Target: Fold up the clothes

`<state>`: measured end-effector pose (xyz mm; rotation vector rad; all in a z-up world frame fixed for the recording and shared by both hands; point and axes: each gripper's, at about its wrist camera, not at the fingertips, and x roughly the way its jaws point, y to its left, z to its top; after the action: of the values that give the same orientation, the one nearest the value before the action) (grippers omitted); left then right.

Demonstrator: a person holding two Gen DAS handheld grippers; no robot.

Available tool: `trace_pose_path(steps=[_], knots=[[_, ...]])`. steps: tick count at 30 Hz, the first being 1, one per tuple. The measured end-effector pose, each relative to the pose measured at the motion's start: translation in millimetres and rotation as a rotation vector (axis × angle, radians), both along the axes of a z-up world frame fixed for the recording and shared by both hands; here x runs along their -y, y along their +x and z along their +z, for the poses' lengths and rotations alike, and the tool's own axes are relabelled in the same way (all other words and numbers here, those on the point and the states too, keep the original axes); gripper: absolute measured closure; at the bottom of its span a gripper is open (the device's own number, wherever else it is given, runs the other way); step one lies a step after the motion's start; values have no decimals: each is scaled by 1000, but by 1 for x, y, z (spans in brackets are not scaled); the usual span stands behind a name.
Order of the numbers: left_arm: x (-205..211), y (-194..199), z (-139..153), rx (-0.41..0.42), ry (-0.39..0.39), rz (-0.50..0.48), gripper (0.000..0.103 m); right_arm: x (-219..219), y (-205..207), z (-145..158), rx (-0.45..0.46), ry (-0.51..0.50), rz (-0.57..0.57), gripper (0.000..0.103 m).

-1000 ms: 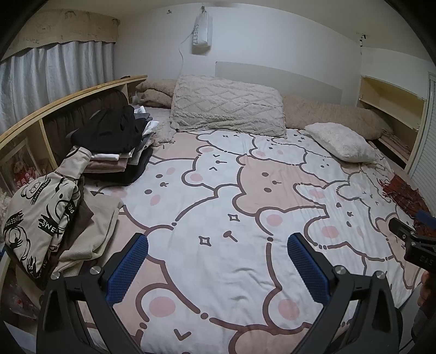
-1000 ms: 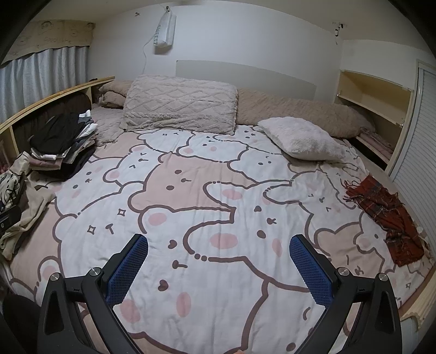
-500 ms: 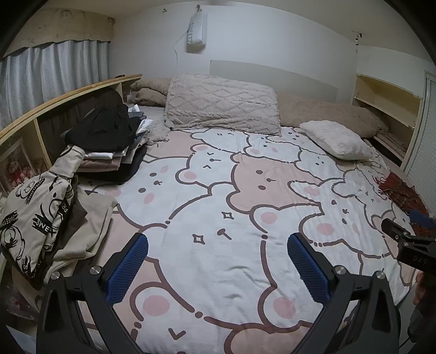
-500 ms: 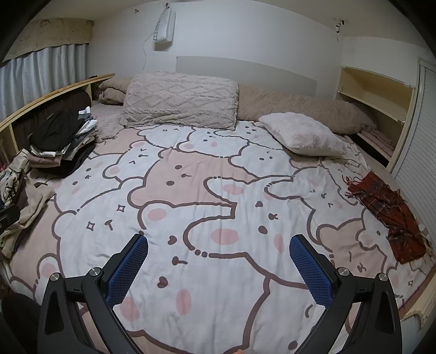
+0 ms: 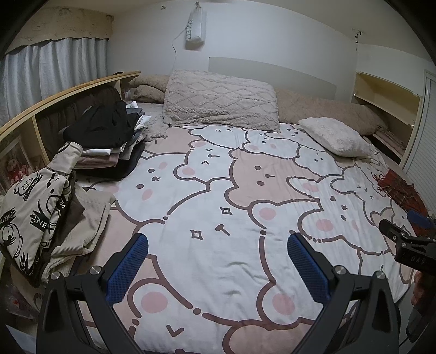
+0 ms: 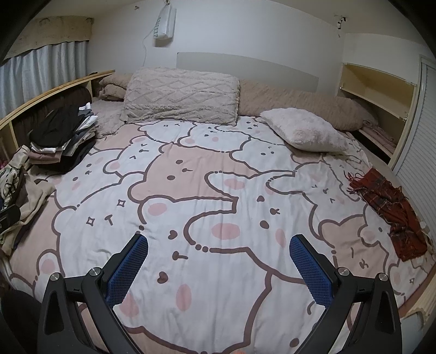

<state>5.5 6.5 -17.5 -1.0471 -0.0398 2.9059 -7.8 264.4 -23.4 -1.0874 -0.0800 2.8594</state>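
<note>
My left gripper (image 5: 218,261): jaws spread wide, blue pads bare, nothing between them; it hangs over the near half of the bed.
My right gripper (image 6: 218,264): the same, fully apart and holding nothing.
Writing: "SWEET" runs down the white pouch (image 5: 194,26) hanging on the far wall; the cream printed hoodie (image 5: 32,215) carries black patches, one reading "SWE…" and a ring that looks like "SWEETDREAM".
Clothes: one loose heap at the bed's left edge, that hoodie on top of beige pieces (image 5: 84,231); one folded stack (image 5: 106,147) behind it, topped by a black garment.
Red plaid scarf (image 6: 392,212): one, lying alone at the right edge.
Pillows: I count one large quilted (image 6: 182,95), one small fluffy (image 6: 302,129).
Bedspread (image 6: 218,190): cartoon bears, pink and white.
Only my left view: the tip of my right gripper at its right edge, and the hoodie's lettering in full.
</note>
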Motion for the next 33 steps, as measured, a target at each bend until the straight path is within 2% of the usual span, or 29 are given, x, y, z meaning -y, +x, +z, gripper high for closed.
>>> trace_pose_path(steps=[10,22,28,33], knots=[[4,-5,1,13,17,-4,0,-1,0,-1,1,1,5,0],[-4,-10,1,11,-7,-4,0,-7,-3,-7,8,-13,10,0],[-14,-16,-3,14,-22,-8,0,-17,-12,-19,54,-28,7,0],[-26,-22,-14,34,11,-37,0,-35,-18,-33,92,-55,-26,0]])
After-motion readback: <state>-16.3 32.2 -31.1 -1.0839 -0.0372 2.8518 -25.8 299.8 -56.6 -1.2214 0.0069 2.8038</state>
